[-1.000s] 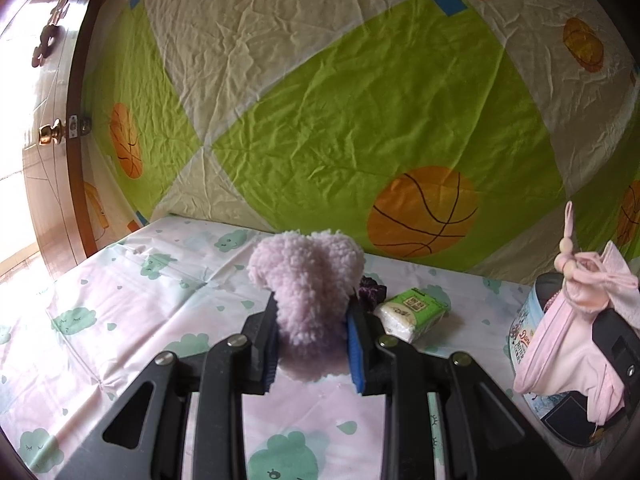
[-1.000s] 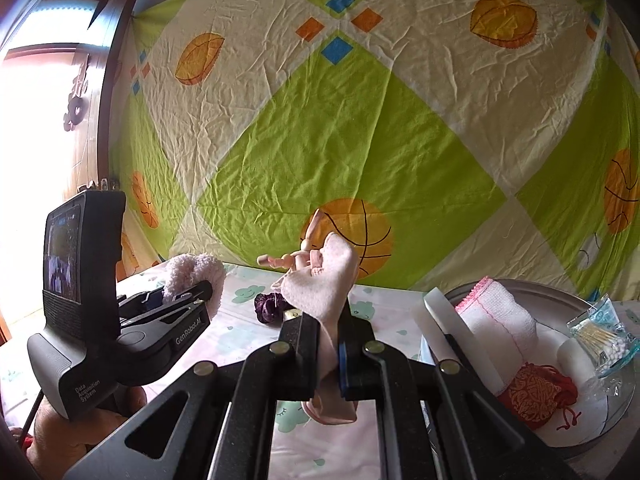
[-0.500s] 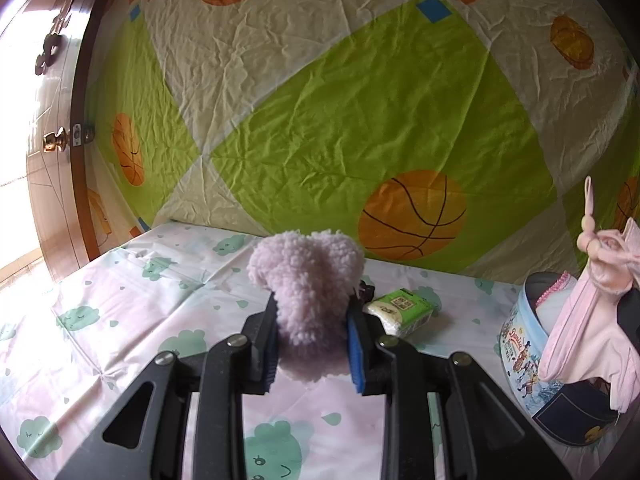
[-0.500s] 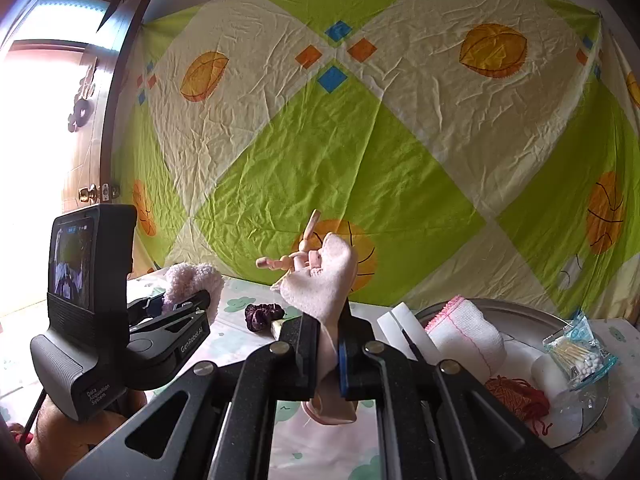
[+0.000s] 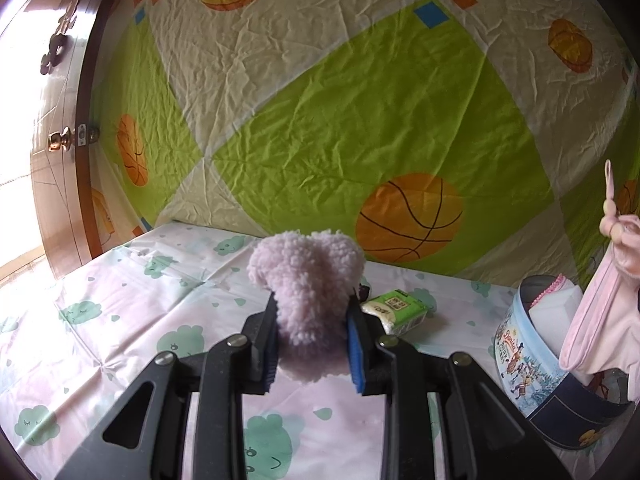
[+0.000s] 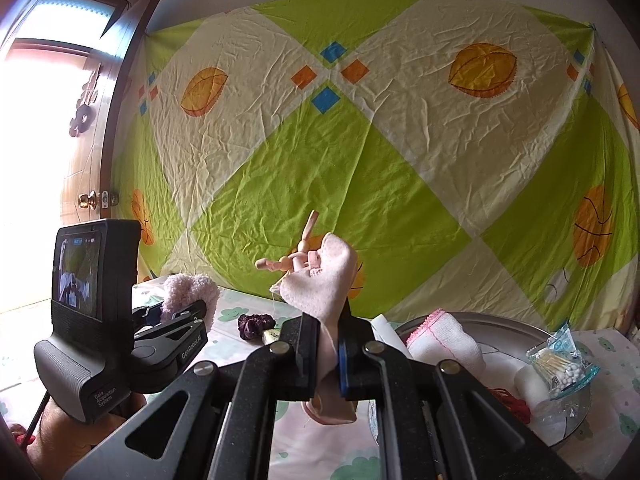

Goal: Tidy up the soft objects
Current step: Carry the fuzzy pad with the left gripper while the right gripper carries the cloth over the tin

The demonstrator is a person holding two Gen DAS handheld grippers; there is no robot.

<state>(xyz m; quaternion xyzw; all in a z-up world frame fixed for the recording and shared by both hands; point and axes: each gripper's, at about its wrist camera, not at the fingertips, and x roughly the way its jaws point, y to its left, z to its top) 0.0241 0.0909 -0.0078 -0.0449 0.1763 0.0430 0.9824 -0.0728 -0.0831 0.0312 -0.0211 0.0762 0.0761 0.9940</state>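
Note:
My left gripper [image 5: 312,342] is shut on a fluffy lilac sock [image 5: 308,276] and holds it above the table; it also shows in the right wrist view [image 6: 188,292]. My right gripper [image 6: 329,350] is shut on a pale pink sock [image 6: 324,280] with beaded ties, held up in the air; the sock shows at the right edge of the left wrist view [image 5: 600,312]. A round printed tin [image 5: 532,368] stands below it, holding a white towel with pink trim [image 6: 444,336].
A green tissue pack [image 5: 394,310] and a dark purple scrunchie [image 6: 256,324] lie on the cloud-print tablecloth [image 5: 120,312]. A cotton swab bag [image 6: 560,364] and red yarn [image 6: 512,400] sit in the tin. A patterned sheet hangs behind; a wooden door [image 5: 52,140] is left.
Both grippers have risen with their socks still held. The right gripper's sock has moved up and right in the left wrist view, away over the tin.

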